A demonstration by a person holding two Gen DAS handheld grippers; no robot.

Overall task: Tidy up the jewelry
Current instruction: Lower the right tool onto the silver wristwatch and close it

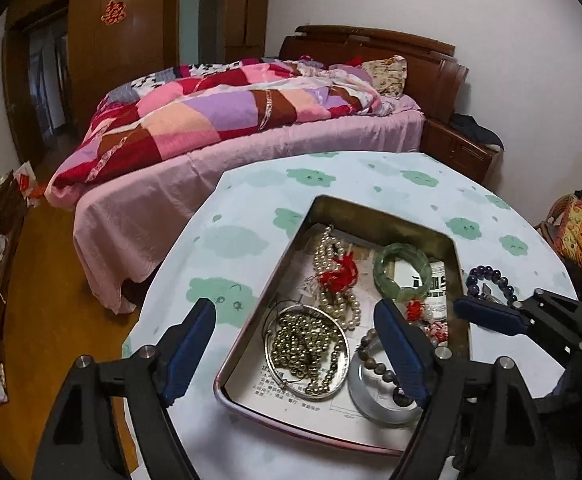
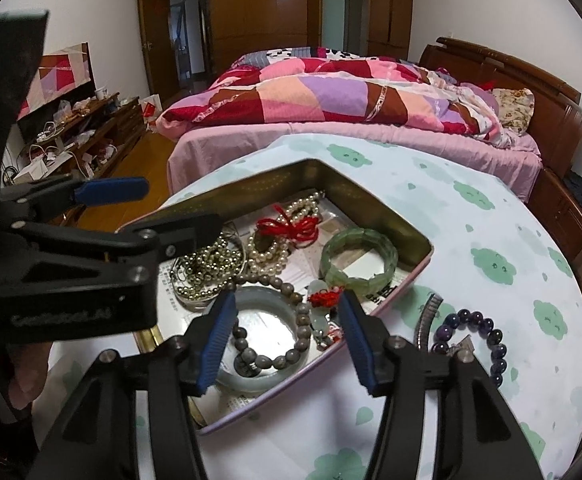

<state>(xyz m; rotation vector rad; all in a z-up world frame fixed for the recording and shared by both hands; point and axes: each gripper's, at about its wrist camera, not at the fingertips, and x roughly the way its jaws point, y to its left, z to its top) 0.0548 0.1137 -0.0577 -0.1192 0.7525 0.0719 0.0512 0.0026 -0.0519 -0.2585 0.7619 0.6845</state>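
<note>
Purple beads [image 2: 479, 338] lie on the cloth just beside the tin [image 2: 419, 240], both claws, left [image 1: 295, 354] and right [image 2: 287, 340], gaping empty above it, so a careless dip could snag tangled strands.

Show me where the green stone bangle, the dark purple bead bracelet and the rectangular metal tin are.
Green stone bangle [image 2: 358, 258]: right wrist view, near band.
Dark purple bead bracelet [image 2: 497, 338]: right wrist view, right-hand beads.
Rectangular metal tin [image 1: 375, 222]: left wrist view, far inner wall.
</note>
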